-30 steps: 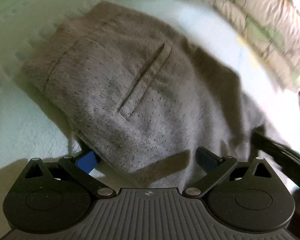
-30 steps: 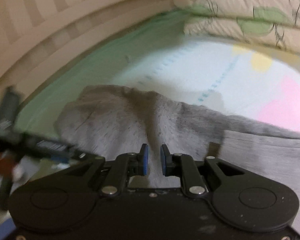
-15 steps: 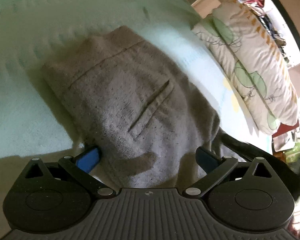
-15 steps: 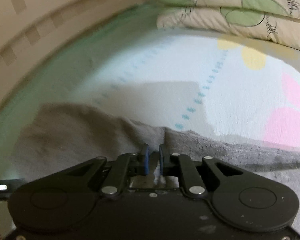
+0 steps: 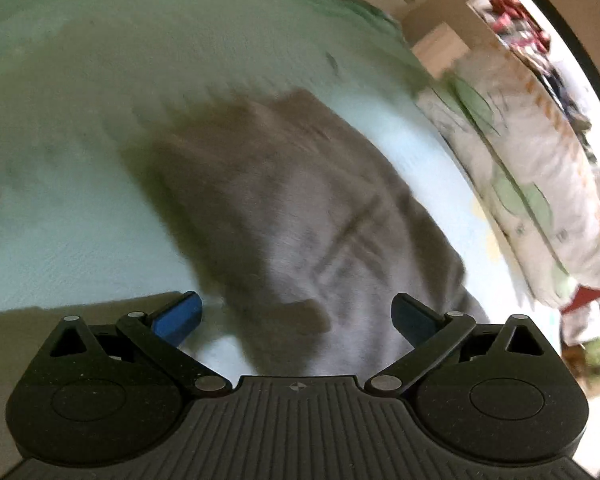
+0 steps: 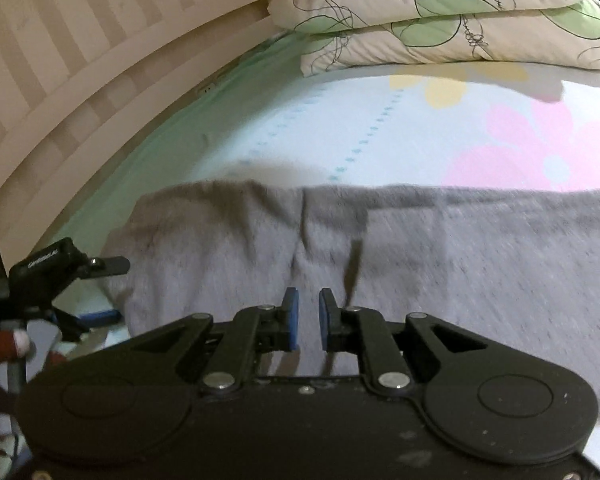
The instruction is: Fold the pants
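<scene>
- Nearest in the right wrist view, the right tongs [image 6: 305, 312] hover over the pants [image 6: 380, 264], jaws nearly together with a narrow gap and no cloth visibly between the pads, probably between grips.
- At the bed's near edge, the left tongs [image 5: 296, 316] stand wide apart, straddling the blurred grey cloth without pinching it, probably ready for a fresh hold.
- The pants lie flat across the bed [image 6: 300, 136], likely spread for folding.
- Beyond, pillows [image 6: 440, 16] are stacked by the headboard [image 6: 80, 60].

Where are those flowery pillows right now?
The pillows are stacked at the top right of the right wrist view, on the bed sheet beside the headboard, beyond the grey pants.
</scene>
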Tool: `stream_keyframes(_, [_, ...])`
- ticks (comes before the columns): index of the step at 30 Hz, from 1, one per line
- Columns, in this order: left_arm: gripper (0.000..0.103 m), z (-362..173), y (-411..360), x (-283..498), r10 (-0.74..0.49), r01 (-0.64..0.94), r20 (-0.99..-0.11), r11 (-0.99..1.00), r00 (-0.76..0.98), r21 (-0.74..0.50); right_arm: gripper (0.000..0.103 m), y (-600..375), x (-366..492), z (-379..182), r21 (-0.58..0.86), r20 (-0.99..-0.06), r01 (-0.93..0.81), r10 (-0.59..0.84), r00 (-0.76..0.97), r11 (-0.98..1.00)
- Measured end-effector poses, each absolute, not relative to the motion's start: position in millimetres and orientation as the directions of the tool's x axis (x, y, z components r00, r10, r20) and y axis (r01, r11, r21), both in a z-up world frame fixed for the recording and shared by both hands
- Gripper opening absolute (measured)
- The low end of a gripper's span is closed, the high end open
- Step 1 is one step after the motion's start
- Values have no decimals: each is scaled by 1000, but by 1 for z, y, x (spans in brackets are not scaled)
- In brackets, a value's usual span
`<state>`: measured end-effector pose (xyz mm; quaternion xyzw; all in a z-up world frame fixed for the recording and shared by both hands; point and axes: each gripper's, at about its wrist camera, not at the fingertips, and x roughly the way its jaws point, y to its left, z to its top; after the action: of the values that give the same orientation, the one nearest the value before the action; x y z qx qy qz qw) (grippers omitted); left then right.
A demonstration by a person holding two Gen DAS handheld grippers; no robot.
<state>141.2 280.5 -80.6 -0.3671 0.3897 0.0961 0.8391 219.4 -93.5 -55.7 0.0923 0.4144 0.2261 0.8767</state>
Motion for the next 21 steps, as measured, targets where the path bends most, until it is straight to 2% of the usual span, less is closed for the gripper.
stream_keyframes(10, [102,-92,305,186,-170,-399,-679,698,714,-595,15,-95,209,-76,370,-698,-308,481,530,877])
stream_keyframes(17, [102,-102,318,200,-247,-338,-591,628,768,-701,15,-97,212,-80,369,-702,-311,482,524,876])
stream_keyframes(21, [102,-102,317,204,-246,-351,-581,597,776,-721,15,-100,212,-80,369,-702,-302,477,529,879])
